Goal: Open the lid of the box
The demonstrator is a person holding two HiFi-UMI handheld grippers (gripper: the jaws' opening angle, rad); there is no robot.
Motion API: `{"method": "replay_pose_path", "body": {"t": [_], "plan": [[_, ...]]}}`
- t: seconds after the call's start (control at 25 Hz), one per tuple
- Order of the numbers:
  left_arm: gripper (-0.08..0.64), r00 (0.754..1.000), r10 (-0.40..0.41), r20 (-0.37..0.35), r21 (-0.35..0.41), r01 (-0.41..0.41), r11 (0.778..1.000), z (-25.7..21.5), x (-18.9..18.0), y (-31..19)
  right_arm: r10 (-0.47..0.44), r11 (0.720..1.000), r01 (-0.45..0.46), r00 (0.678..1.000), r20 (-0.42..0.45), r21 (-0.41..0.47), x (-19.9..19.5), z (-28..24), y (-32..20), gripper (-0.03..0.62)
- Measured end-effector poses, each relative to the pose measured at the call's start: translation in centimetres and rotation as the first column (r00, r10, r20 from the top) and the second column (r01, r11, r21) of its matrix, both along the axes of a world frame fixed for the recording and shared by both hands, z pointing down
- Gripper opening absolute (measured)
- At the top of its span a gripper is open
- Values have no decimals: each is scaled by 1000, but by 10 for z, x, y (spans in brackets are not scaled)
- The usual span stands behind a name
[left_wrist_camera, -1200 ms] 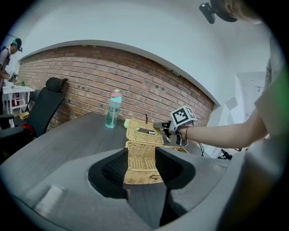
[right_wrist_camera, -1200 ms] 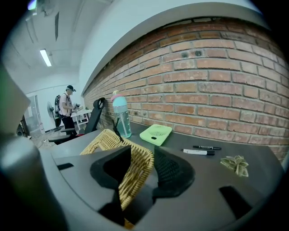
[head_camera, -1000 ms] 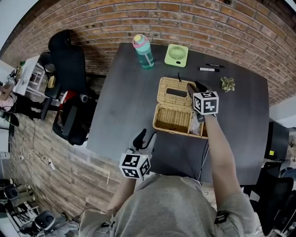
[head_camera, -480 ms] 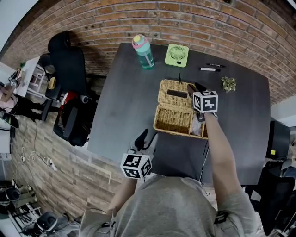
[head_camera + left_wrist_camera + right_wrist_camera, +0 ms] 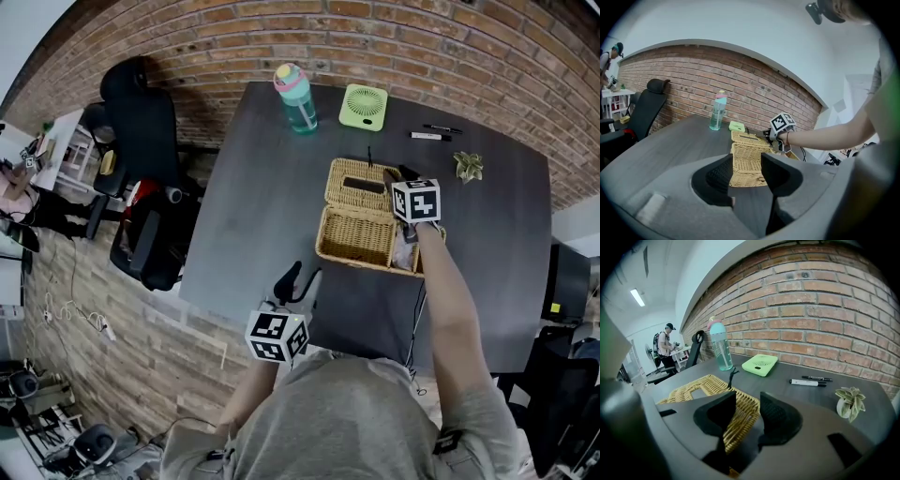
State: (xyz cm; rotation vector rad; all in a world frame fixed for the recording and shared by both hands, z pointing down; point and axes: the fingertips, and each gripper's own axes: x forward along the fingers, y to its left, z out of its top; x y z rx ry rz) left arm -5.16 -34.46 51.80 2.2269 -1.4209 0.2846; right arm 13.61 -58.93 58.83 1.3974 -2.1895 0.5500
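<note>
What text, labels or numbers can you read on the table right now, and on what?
No readable words or numbers anywhere.
Left tongs' cube and right tongs' cube: square patterns only, no letters.
White marker pen: print too small to read.
Water bottle, green fan: no print visible.

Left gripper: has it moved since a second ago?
No. The left gripper stays at the same spot by the near edge of the table in the head view.

The right gripper (image 5: 747, 397) pinches the wicker lid (image 5: 693, 390) by its rim; water bottle (image 5: 719, 345), green fan (image 5: 759, 365) and marker (image 5: 807, 382) sit beyond.
</note>
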Motion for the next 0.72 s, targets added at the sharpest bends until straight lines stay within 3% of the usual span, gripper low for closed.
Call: {"method": "replay_pose_path", "body": {"t": [0.72], "plan": [[189, 999, 35, -8, 38, -35, 999, -10, -3, 25, 9, 995, -11, 1000, 18, 98, -9, -45, 43, 160]]}}
